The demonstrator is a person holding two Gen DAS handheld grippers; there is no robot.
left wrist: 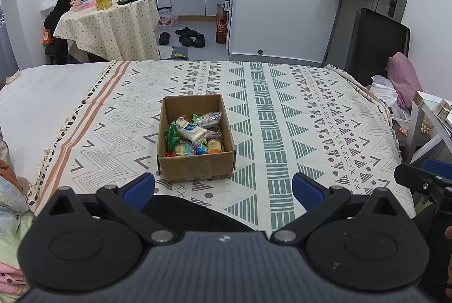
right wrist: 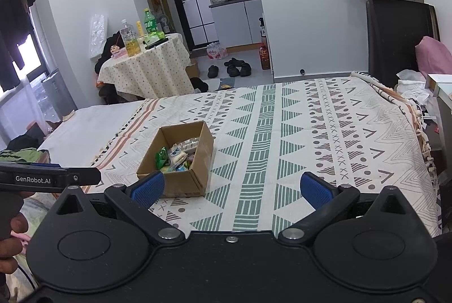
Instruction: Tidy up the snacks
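A brown cardboard box sits open on the patterned bedspread, at twelve o'clock from the left gripper and at about eleven o'clock from the right gripper. Inside lie mixed snack packets: a white pouch with blue print, a green wrapper at the nine o'clock wall, and what may be a small yellow-labelled tub, though it is too small to be sure. Both grippers hover near the bed's near edge with blue-padded fingers spread wide apart, holding nothing. Beyond the bed, a cloth-covered round table carries bottles.
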